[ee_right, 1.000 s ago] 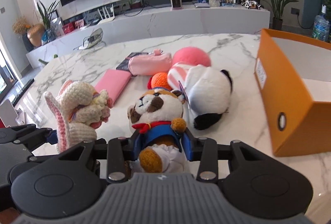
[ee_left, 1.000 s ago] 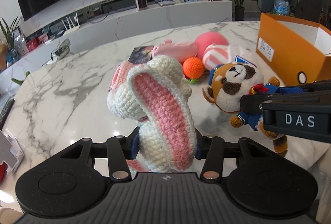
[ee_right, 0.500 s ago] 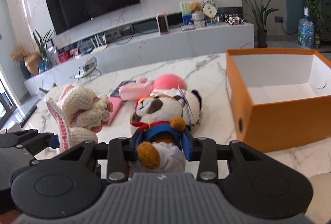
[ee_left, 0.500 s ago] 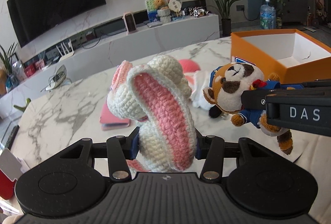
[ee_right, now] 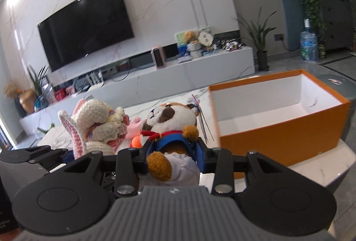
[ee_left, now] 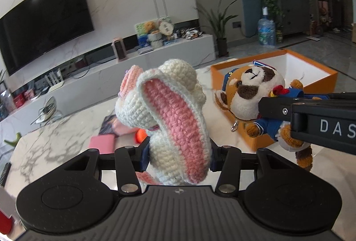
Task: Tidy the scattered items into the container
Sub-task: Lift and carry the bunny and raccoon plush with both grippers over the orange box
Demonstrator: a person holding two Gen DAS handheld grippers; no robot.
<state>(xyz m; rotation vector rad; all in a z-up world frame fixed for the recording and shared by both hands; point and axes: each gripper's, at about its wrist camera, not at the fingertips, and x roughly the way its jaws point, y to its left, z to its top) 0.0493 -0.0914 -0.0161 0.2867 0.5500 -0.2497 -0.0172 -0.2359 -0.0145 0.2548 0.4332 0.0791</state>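
Nearest in the left wrist view, the left tool [ee_left: 176, 155] is clamped on a crocheted rabbit [ee_left: 169, 112], cream with pink-lined ears, one long ear hanging toward the camera. The rabbit is held up off the marble surface [ee_left: 55, 136]. In the right wrist view, the right tool [ee_right: 172, 157] is clamped on a plush raccoon [ee_right: 171, 123] in a blue outfit with a red neckerchief, gripping it around the body, head pointing away from the camera and also lifted clear of the surface. The two toys hang side by side, the rabbit to the left of the raccoon, close but not clearly touching.

Below and beyond them on the surface lie a pink pouch [ee_left: 101, 144], an orange ball [ee_left: 140, 137] and a dark booklet [ee_left: 109, 125], partly hidden behind the rabbit. Just right of the raccoon stands the orange box [ee_right: 282, 138], open at the top, its white inside showing nothing in it; it sits near the surface's right edge.

Farther back runs a long white TV cabinet [ee_right: 189, 72] carrying a small pink heater [ee_right: 158, 56] and assorted trinkets, with a large black television [ee_right: 85, 28] on the marble wall above, a potted plant [ee_right: 260, 41] and a water bottle [ee_right: 308, 43] to the right
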